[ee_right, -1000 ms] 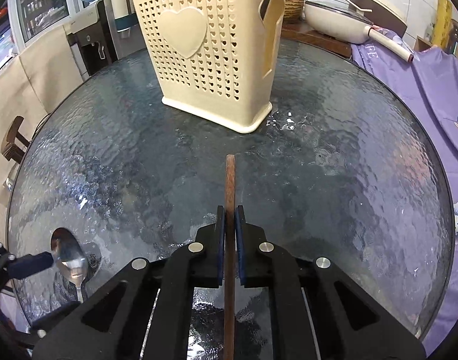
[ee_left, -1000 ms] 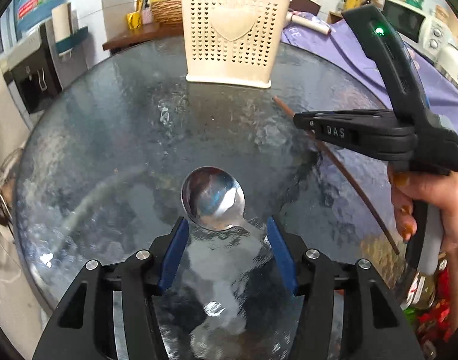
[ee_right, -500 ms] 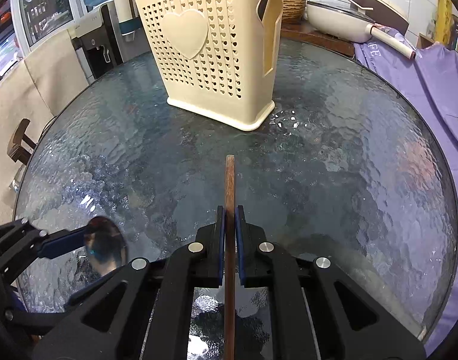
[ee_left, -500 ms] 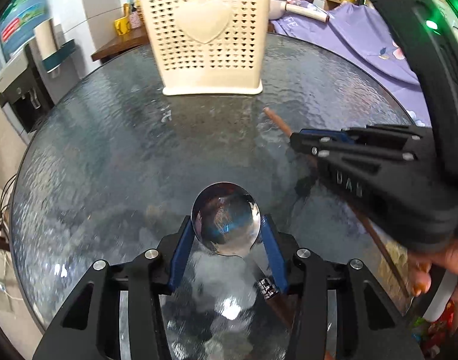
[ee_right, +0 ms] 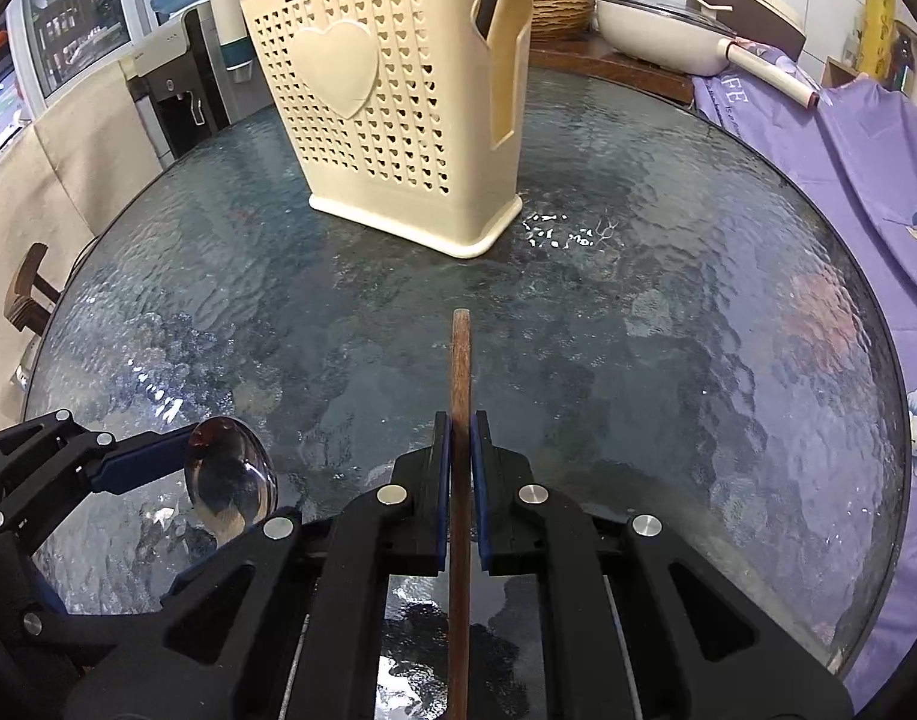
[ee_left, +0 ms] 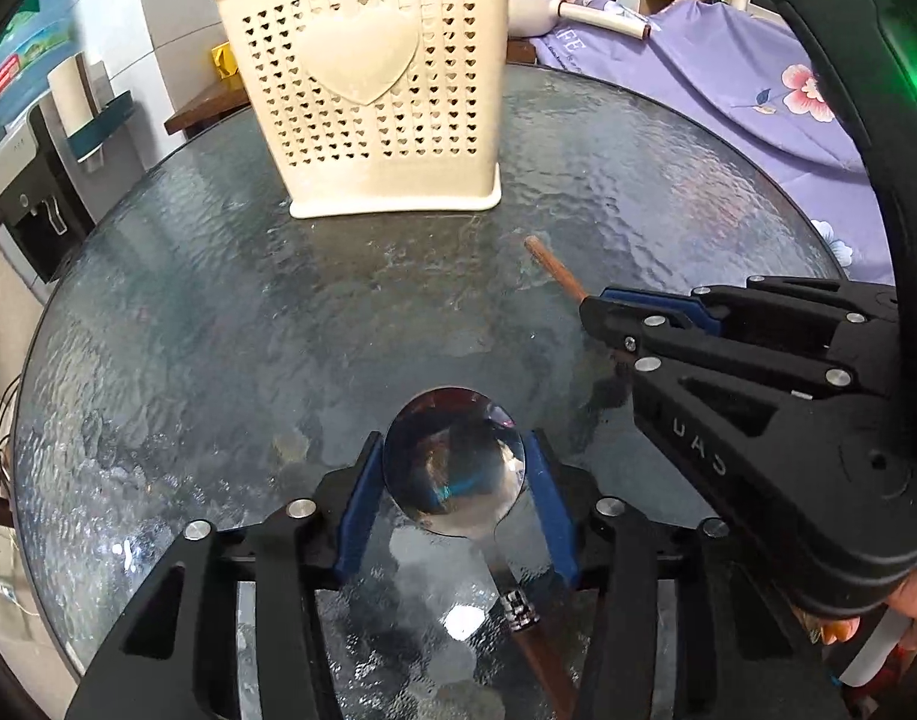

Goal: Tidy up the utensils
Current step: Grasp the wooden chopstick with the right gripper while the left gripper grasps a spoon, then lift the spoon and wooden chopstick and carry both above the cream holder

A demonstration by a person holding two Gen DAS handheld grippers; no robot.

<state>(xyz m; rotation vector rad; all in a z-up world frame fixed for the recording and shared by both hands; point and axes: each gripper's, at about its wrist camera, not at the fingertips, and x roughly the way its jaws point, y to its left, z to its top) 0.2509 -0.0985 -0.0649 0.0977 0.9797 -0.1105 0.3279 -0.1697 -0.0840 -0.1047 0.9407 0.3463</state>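
A cream perforated utensil holder stands upright at the far side of the round glass table; it also shows in the right wrist view. My left gripper is shut on the bowl of a steel spoon with a wooden handle, held above the glass. The spoon shows at lower left in the right wrist view. My right gripper is shut on a brown wooden chopstick that points toward the holder. The chopstick tip and the right gripper also show in the left wrist view.
A purple flowered cloth lies beyond the table's right edge. A white pan and a woven basket sit on a wooden counter behind. A water dispenser stands at back left. A wooden stool is at left.
My left gripper has closed on the spoon bowl and lifted it, moving closer to the holder. The right gripper has kept its hold on the chopstick.
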